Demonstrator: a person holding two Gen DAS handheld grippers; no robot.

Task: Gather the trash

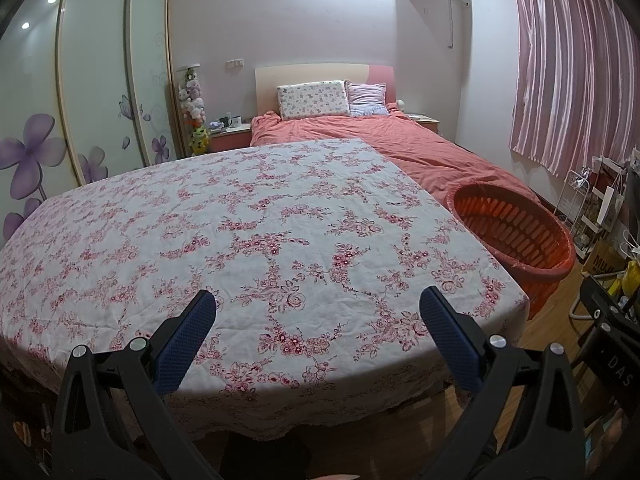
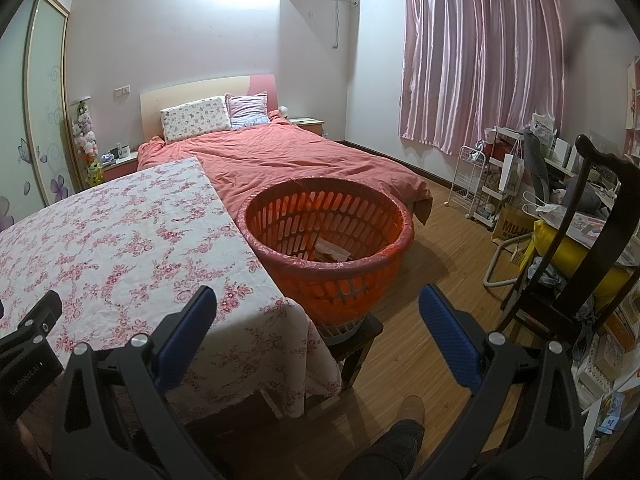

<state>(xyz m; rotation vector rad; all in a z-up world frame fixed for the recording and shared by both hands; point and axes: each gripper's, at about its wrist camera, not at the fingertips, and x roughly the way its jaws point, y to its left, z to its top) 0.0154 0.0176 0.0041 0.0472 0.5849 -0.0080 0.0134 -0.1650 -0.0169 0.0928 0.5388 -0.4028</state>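
Observation:
An orange slatted basket (image 2: 332,264) with a thin liner stands on a dark stool at the table's right side; pale paper trash (image 2: 332,251) lies in its bottom. It shows in the left wrist view (image 1: 516,236) too. The table wears a floral cloth (image 1: 240,240), with no trash visible on it. My left gripper (image 1: 318,324) is open and empty over the table's near edge. My right gripper (image 2: 318,324) is open and empty, just short of the basket, above the table corner and floor.
A bed with a coral duvet (image 2: 288,156) lies behind the table. A dark wooden chair (image 2: 580,248) with a yellow cushion and cluttered shelves stand at the right. A wardrobe (image 1: 96,80) lines the left wall. Wood floor (image 2: 440,260) lies right of the basket.

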